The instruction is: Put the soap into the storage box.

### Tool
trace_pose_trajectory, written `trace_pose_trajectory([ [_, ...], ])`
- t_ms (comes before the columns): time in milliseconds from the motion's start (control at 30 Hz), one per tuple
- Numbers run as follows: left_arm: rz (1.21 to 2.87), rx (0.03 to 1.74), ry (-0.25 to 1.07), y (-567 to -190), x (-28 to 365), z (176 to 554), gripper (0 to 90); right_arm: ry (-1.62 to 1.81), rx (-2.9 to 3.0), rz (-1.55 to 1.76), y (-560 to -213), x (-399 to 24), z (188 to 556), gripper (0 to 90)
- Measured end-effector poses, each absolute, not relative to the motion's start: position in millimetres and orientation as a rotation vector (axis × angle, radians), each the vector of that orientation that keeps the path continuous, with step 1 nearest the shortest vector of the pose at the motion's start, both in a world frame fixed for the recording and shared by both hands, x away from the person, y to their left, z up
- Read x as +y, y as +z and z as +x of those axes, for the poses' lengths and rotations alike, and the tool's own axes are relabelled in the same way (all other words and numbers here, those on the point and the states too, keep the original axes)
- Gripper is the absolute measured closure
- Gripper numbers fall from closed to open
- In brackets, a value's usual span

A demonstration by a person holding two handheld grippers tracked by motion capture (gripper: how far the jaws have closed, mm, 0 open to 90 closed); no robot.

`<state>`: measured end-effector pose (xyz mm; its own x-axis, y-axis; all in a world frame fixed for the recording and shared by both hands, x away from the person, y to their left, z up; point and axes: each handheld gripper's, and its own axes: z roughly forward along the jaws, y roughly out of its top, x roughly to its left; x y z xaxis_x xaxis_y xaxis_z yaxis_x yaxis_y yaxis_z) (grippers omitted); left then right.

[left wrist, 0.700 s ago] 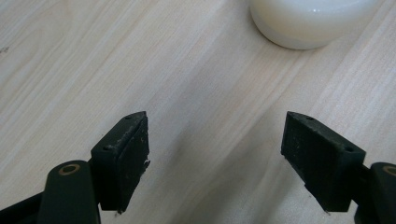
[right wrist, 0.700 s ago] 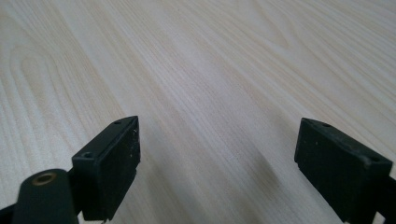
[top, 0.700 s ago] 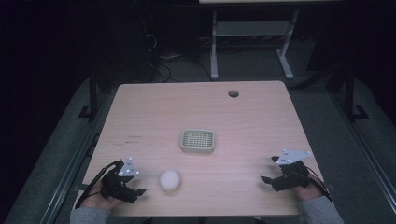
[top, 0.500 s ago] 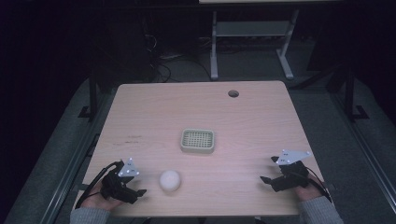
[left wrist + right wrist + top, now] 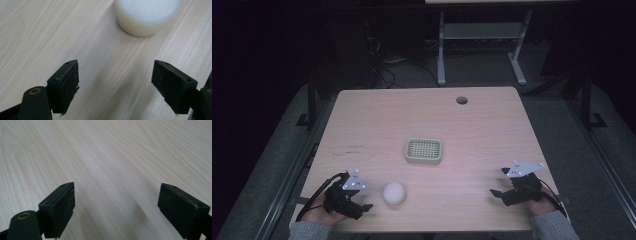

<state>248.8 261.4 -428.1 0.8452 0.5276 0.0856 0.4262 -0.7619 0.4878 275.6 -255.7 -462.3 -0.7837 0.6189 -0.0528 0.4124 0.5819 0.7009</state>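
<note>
A white round ball-like object [image 5: 394, 193] lies on the light wooden table [image 5: 492, 125] near the front left. My left gripper [image 5: 362, 207] rests just left of it, open, and in the left gripper view the white object [image 5: 146, 15] sits ahead of the jaws, a little apart from my left gripper [image 5: 116, 82]. A small pale mesh basket [image 5: 423, 150] stands at the table's middle. My right gripper [image 5: 499, 192] sits near the front right edge, open, and in the right gripper view my right gripper [image 5: 117, 206] has bare wood between its jaws.
A round cable hole [image 5: 461, 100] is near the table's far edge. A metal frame [image 5: 477, 45] and cables lie on the dark floor behind. A person's hands and grey sleeves hold both grippers at the front edge.
</note>
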Motion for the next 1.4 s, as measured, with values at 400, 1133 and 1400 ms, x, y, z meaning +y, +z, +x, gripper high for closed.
trace_pose_trajectory([
  [400,2.622,0.622,0.270,-416.8,240.3,256.0,21.9,1.019,2.513,0.856,-462.2,-258.0,274.9,13.6],
  [1133,2.717,0.496,0.227,-402.1,205.5,266.9,20.4,1.030,2.517,0.846,-462.0,-257.1,274.6,13.6],
  [1400,2.749,0.451,0.211,-403.3,192.6,269.0,20.4,1.033,2.518,0.853,-461.7,-257.1,274.0,13.6],
])
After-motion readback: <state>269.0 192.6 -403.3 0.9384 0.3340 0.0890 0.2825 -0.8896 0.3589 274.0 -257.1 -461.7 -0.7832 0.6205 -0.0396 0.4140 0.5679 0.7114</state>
